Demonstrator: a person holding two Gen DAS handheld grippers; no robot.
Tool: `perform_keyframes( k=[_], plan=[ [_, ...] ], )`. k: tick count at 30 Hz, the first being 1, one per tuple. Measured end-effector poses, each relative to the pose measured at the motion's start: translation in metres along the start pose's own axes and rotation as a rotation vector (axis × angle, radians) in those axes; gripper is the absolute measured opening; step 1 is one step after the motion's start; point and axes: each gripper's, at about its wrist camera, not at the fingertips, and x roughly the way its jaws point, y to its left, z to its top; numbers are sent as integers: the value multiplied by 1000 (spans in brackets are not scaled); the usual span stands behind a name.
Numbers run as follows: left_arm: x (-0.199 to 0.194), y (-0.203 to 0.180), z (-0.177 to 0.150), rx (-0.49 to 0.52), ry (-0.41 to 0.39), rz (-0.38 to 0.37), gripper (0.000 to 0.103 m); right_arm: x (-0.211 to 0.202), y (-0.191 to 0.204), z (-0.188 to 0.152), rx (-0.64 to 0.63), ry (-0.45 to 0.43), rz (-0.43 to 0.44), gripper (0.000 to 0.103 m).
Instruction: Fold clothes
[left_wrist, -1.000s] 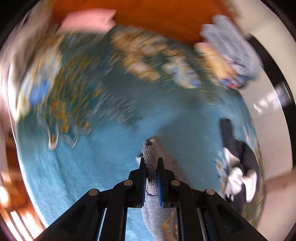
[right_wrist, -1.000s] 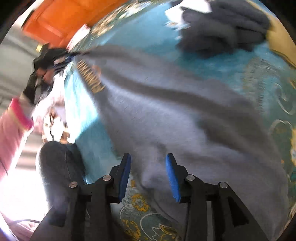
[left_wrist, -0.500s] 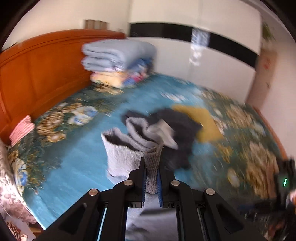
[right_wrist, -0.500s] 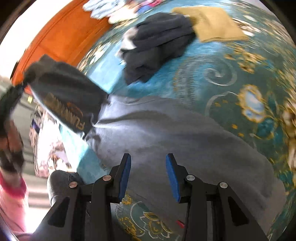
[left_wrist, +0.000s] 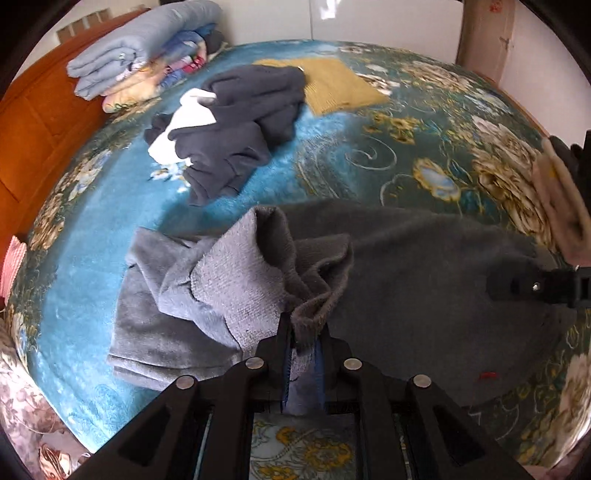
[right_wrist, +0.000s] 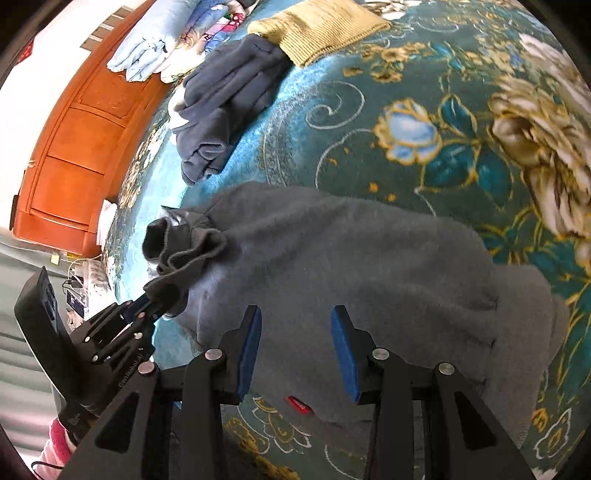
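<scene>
A grey sweatshirt (left_wrist: 424, 266) lies spread on the teal floral bedspread (left_wrist: 369, 147); it also shows in the right wrist view (right_wrist: 351, 266). My left gripper (left_wrist: 303, 347) is shut on the sweatshirt's ribbed sleeve cuff (left_wrist: 317, 306) and holds the sleeve (left_wrist: 229, 280) bunched over the body's left side. In the right wrist view the left gripper (right_wrist: 155, 306) grips that cuff (right_wrist: 173, 251). My right gripper (right_wrist: 295, 347) is open and empty, just above the sweatshirt's near edge.
A crumpled dark navy garment (left_wrist: 236, 122) with white lining lies farther up the bed, beside a folded mustard sweater (left_wrist: 332, 85). Folded quilts (left_wrist: 144, 48) are stacked against the orange wooden headboard (right_wrist: 74, 147). A red tag (right_wrist: 299, 404) shows at the sweatshirt's hem.
My left gripper has swung round and come down, bringing the held sleeve from up in the air onto the sweatshirt's body. My right gripper has stayed open over the near edge.
</scene>
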Motion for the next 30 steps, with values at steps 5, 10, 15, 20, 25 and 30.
perform_keyframes(
  k=[5, 10, 15, 20, 25, 30],
  plan=[
    [5, 10, -6, -96, 69, -137, 41, 11, -9, -4, 31, 24, 13, 40],
    [-16, 41, -16, -268, -3, -337, 53, 16, -5, -3, 17, 23, 44, 41],
    [-16, 117, -31, -560, -21, -208, 59, 27, 21, -1, -56, 31, 120, 54],
    [-2, 162, -53, -751, 5, -123, 59, 45, 77, 15, -210, 9, 187, 56],
    [7, 170, -73, -807, 41, -140, 59, 77, 103, 39, -250, 4, 179, 58],
    [9, 184, -89, -892, 42, -166, 59, 103, 90, 53, -126, 39, 194, 58]
  ],
)
